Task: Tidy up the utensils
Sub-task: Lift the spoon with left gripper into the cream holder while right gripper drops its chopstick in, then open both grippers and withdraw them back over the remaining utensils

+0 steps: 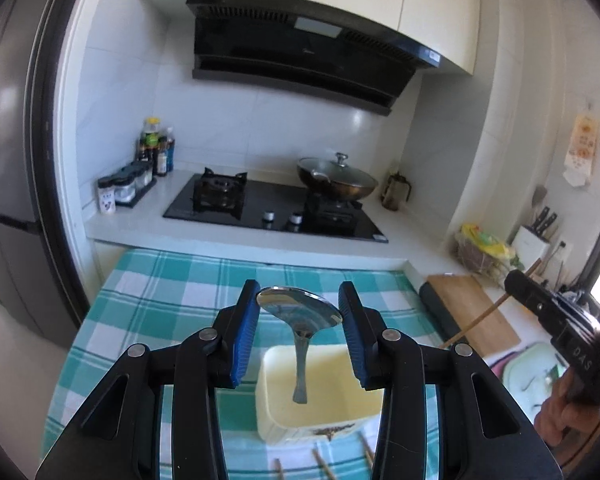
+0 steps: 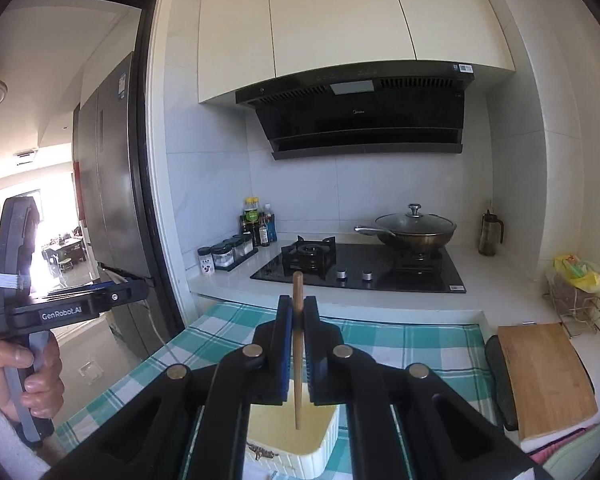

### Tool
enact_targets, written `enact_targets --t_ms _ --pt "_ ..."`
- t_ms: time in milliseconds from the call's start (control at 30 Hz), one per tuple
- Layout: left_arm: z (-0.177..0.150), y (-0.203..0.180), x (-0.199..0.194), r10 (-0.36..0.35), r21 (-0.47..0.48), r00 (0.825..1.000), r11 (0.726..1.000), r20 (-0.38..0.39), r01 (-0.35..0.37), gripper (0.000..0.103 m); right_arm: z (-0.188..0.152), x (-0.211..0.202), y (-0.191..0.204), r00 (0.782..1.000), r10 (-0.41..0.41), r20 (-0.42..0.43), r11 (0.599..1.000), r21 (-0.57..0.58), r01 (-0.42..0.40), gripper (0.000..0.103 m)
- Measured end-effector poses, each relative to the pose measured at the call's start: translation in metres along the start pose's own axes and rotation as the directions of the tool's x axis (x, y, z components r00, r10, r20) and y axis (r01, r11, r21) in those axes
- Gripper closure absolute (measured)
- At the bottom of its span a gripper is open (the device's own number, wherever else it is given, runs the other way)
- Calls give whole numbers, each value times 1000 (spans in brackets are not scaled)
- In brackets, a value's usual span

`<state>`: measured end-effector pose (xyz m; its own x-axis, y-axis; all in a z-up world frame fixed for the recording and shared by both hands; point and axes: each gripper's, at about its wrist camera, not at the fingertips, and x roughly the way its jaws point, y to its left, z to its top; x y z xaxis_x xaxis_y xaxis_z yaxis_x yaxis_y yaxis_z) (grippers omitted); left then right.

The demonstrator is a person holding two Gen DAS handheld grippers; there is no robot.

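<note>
On my left feed, the left tongs (image 1: 299, 322) stand wide apart. A metal spoon (image 1: 300, 320) shows between the blue pads (image 1: 246, 332) with its bowl uppermost and its handle hanging down over the cream box (image 1: 320, 408). The bowl's left edge lies against the left pad, but I cannot tell whether anything grips it, since a gap shows at the right pad. The box sits on the checked cloth (image 1: 160, 300) covering the bench, near its front edge, and its lower corners are hidden by the tongs' arms. Three stick ends, probably chopsticks (image 1: 322, 462), poke up at the bottom, cut off by the frame.

On my right feed, the right tongs (image 2: 298, 320) are closed on a wooden chopstick (image 2: 297, 352), held upright, its lower tip hanging over the same cream box (image 2: 300, 444). Toward the bench's right edge lies a wooden board (image 2: 548, 376), and beyond it, half cut off, something pale green I cannot identify.
</note>
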<state>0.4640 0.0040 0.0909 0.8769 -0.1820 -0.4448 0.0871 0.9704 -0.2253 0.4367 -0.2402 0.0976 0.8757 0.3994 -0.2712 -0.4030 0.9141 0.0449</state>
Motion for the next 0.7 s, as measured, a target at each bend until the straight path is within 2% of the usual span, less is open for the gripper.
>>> enact_targets --t_ms 67,167,233,300,367,433,567,600,633,667,700 --pt "-6 3 32 20 -5 998 1000 -52 -20 62 -7 25 1 999 10 -41 1000 3 -10 97" --pt "-24 6 77 45 18 986 999 -163 -43 62 -23 70 -1 987 23 -160 1000 1 -23 97" --pt "-38 9 104 62 37 969 998 -239 -54 62 -39 101 -5 961 25 -275 1000 17 -21 97" --pt "-52 11 124 62 47 949 998 -310 -50 62 -54 128 -12 924 36 -380 999 47 -20 97" --pt "-63 12 137 61 48 933 998 -355 -47 62 -68 149 -18 891 46 -451 998 69 -17 97" --pt "-70 13 147 69 49 919 997 -388 -54 62 -77 164 -23 872 40 -488 997 78 -2 97" --pt "-74 16 161 94 49 909 995 -406 -81 60 -81 179 -33 872 26 -488 993 110 32 94" --pt "-74 17 162 94 41 909 996 -407 -84 58 -80 182 -35 875 26 -483 992 120 37 90" --pt "-73 19 161 86 30 909 996 -407 -81 56 -80 184 -38 879 20 -476 991 127 46 83" --pt "-72 20 158 77 21 911 997 -404 -75 53 -80 184 -42 885 11 -465 988 140 62 64" --pt "-71 21 152 67 18 914 998 -399 -65 52 -79 180 -47 896 6 -445 983 165 75 56"
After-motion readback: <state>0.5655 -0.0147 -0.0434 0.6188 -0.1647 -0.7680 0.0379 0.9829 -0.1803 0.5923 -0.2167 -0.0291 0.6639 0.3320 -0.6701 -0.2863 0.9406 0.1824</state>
